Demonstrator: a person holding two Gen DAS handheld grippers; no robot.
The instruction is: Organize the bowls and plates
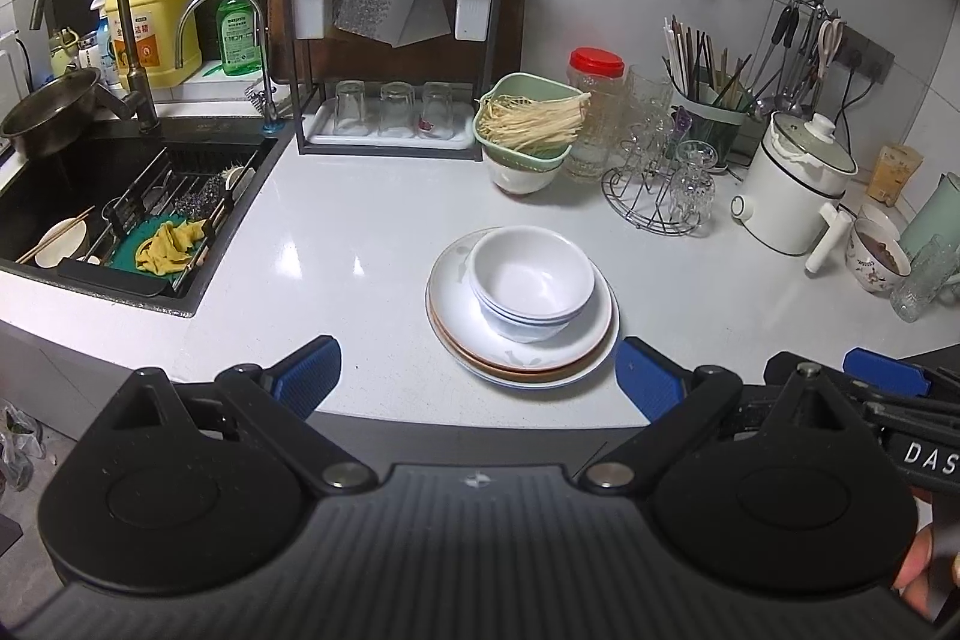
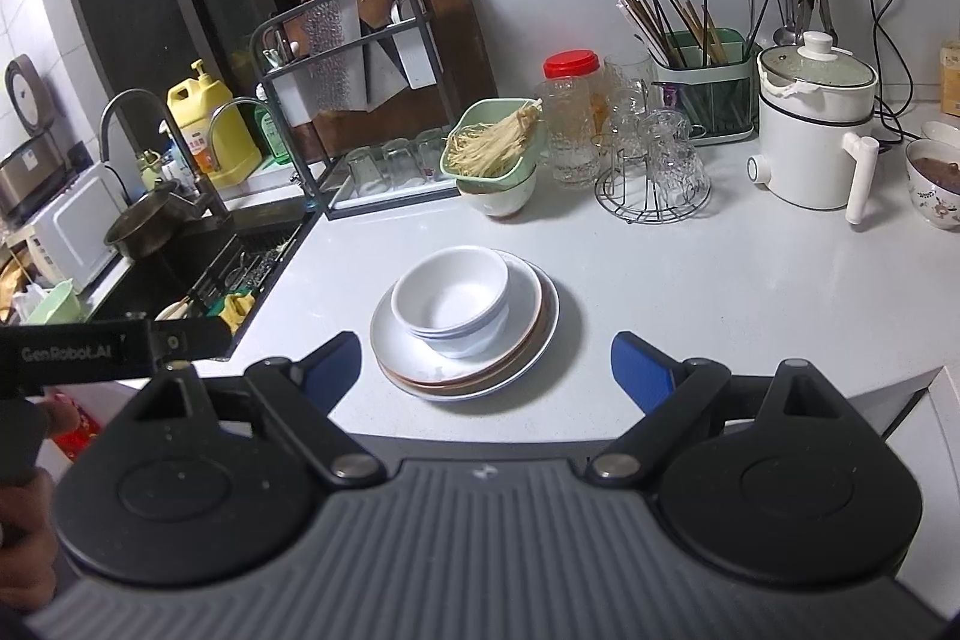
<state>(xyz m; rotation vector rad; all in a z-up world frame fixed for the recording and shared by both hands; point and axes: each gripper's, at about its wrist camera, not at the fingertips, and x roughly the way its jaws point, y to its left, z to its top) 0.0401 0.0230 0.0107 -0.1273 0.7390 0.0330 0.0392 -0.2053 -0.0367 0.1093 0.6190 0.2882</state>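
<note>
A stack of white bowls [image 1: 531, 283] sits on a stack of plates [image 1: 474, 340], white ones with a brown-rimmed one between, on the white counter [image 1: 336, 244]. The same bowls [image 2: 453, 298] and plates [image 2: 528, 322] show in the right wrist view. My left gripper [image 1: 477, 379] is open and empty, just in front of the plates at the counter's front edge. My right gripper [image 2: 486, 370] is open and empty, also just in front of the plates. The right gripper's blue tip [image 1: 882, 370] shows at the left view's right side.
A black sink [image 1: 120, 214] with a rack, a bowl and a yellow cloth lies left. Behind stand a knife and glass rack [image 1: 390, 40], a green strainer of noodles on a bowl [image 1: 528, 130], a red-lidded jar [image 1: 594, 112], a glass holder [image 1: 666, 184] and a white pot [image 1: 798, 184].
</note>
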